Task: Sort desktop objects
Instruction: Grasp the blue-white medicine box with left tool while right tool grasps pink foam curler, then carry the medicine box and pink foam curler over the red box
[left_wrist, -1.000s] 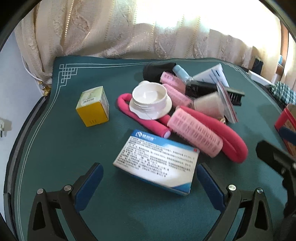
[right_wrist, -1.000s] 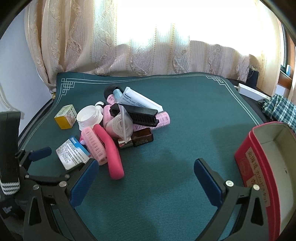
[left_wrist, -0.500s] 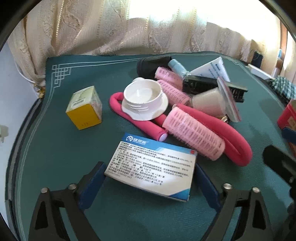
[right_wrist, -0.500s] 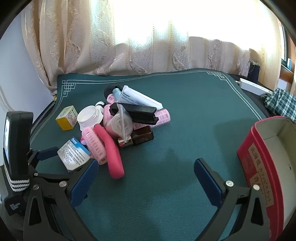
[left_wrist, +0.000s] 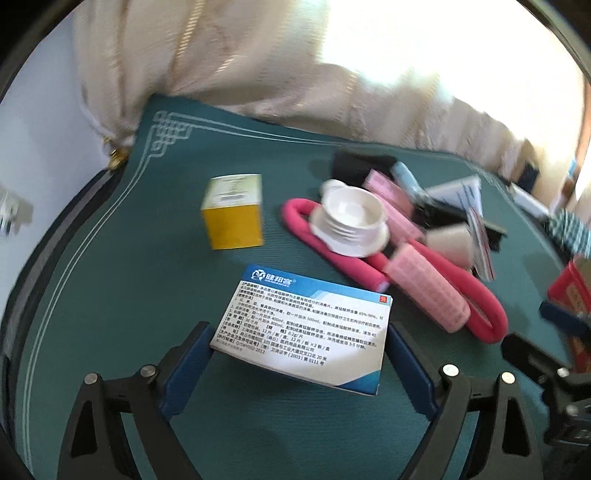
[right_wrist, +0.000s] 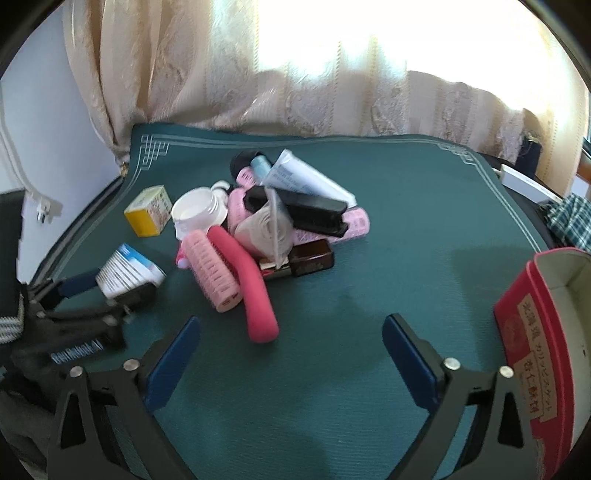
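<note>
With the left claw (left_wrist: 298, 354) just closing onto the blue-and-white medicine box (left_wrist: 301, 325) nearest it, in front of the yellow box (left_wrist: 232, 214) on the table (left_wrist: 110, 295), clamp its short ends squarely; the right claw (right_wrist: 291, 354) stays apart, empty.

1. Brought forward to the white-and-blue box (left_wrist: 303, 325): left gripper (left_wrist: 297, 332), earlier short of it.
2. Jaws of the left gripper just closing; now with the box between them and 1 blue pad against each side of it.
3. Seen from the right wrist: box (right_wrist: 123, 269) no longer flat on the green mat (right_wrist: 369, 295), near end raised and tilted.
4. Jaws of the right gripper (right_wrist: 291, 325) also just closing a little, with nothing between them.
</note>
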